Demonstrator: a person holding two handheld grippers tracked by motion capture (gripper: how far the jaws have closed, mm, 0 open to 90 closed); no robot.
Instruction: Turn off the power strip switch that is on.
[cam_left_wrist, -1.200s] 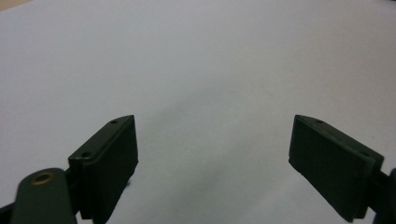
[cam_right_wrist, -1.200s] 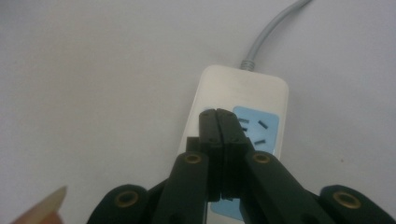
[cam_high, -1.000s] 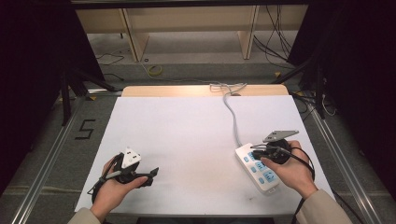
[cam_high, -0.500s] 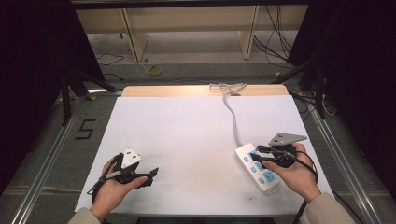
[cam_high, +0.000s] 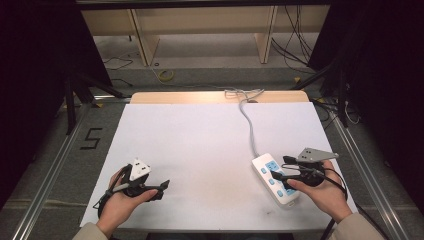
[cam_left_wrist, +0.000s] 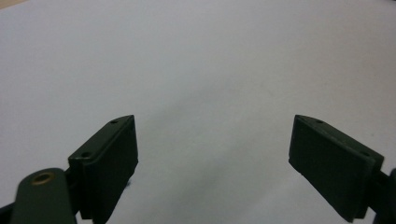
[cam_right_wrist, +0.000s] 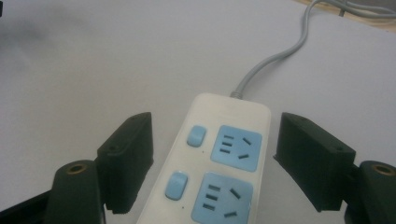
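While the white power strip (cam_high: 275, 178) lies flat near the table's (cam_high: 200, 145) right front edge, its grey cable (cam_high: 248, 125) running to the far edge, the right gripper (cam_right_wrist: 212, 158) straddles its cable end, jaws wide apart, one on each side, neither touching. Left gripper (cam_left_wrist: 215, 154) sits low over bare table at front left, jaws spread, holding nothing

I see a table (cam_high: 210, 145) with a white top and a bare wooden strip along its far edge. A white power strip (cam_high: 275, 179) with blue sockets lies flat on it near the near right corner. Its grey cord (cam_high: 248, 125) runs across the white top to the far edge, where it bunches on the wooden strip.
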